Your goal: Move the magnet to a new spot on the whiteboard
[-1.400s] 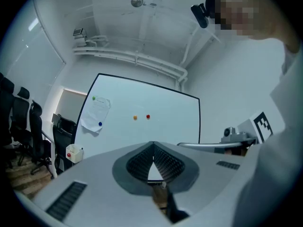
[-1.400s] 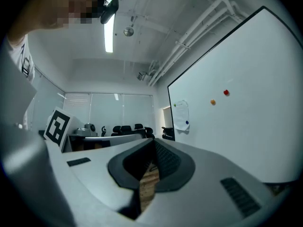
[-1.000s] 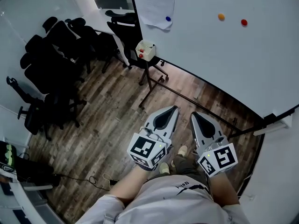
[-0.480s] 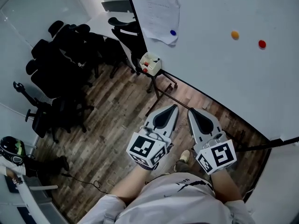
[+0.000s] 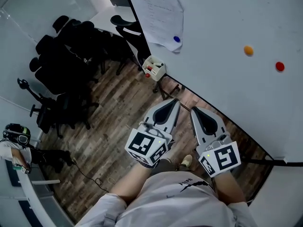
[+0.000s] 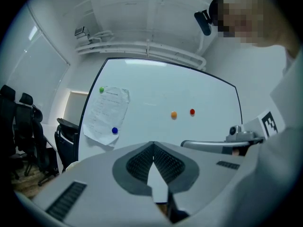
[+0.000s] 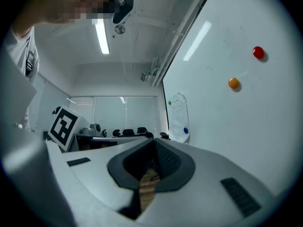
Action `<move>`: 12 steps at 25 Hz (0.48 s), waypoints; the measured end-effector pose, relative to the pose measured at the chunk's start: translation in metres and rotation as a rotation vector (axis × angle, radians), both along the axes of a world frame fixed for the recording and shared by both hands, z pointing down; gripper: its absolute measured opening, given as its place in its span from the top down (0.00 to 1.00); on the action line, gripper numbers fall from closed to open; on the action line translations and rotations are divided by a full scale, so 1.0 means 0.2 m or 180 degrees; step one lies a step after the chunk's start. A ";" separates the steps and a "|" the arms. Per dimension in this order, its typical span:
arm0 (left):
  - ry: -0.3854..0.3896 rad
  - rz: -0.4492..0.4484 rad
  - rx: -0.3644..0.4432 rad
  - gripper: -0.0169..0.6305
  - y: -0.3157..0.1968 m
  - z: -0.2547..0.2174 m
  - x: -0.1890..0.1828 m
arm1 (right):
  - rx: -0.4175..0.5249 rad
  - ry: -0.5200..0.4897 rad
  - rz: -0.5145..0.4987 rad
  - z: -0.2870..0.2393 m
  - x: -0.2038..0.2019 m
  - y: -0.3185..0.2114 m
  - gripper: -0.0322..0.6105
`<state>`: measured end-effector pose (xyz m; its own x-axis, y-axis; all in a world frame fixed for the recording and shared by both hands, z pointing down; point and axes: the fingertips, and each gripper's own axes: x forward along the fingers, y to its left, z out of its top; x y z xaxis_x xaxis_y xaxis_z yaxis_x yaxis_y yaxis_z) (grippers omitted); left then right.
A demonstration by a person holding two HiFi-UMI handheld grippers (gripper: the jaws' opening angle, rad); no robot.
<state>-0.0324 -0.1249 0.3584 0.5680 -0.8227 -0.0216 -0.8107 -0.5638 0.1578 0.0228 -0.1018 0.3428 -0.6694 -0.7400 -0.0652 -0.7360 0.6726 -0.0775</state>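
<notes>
Whiteboard (image 5: 222, 79), orange magnet (image 5: 248, 50) and red magnet (image 5: 280, 66) are seen lower in the head view than a second ago. Left gripper (image 5: 175, 101) and right gripper (image 5: 194, 110) are held with jaws together, empty, well apart from both magnets.

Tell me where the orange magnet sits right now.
In the head view the orange magnet is on the whiteboard at upper right. It sits just left of the red magnet and well right of the pinned paper sheet.
</notes>
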 end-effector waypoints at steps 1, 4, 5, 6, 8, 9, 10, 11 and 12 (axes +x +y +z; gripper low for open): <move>-0.0001 -0.0009 0.0007 0.96 -0.03 -0.01 0.00 | -0.0003 -0.0006 -0.0004 0.00 0.00 -0.03 0.93; 0.0005 -0.0034 0.0037 0.96 -0.11 -0.03 -0.04 | -0.0012 -0.0009 0.0019 -0.01 -0.01 -0.10 0.93; 0.0010 -0.0039 0.0056 0.96 -0.14 -0.04 -0.06 | -0.0008 -0.0002 0.0031 -0.02 -0.02 -0.12 0.93; 0.0019 -0.0041 0.0079 0.96 -0.17 -0.05 -0.08 | 0.0000 0.0010 0.0042 -0.02 -0.04 -0.15 0.93; 0.0044 -0.0028 0.0129 0.96 -0.25 -0.07 -0.11 | 0.0028 0.0048 0.0063 -0.02 -0.07 -0.22 0.93; 0.0061 -0.0009 0.0149 0.96 -0.29 -0.07 -0.13 | 0.0043 0.0068 0.0079 -0.02 -0.09 -0.26 0.93; 0.0079 0.0022 0.0162 0.96 -0.33 -0.08 -0.13 | 0.0058 0.0085 0.0105 -0.02 -0.10 -0.30 0.93; 0.0095 0.0061 0.0167 0.96 -0.37 -0.08 -0.14 | 0.0070 0.0097 0.0138 -0.03 -0.11 -0.34 0.93; 0.0107 0.0099 0.0168 0.96 -0.41 -0.08 -0.15 | 0.0081 0.0104 0.0173 -0.04 -0.13 -0.37 0.93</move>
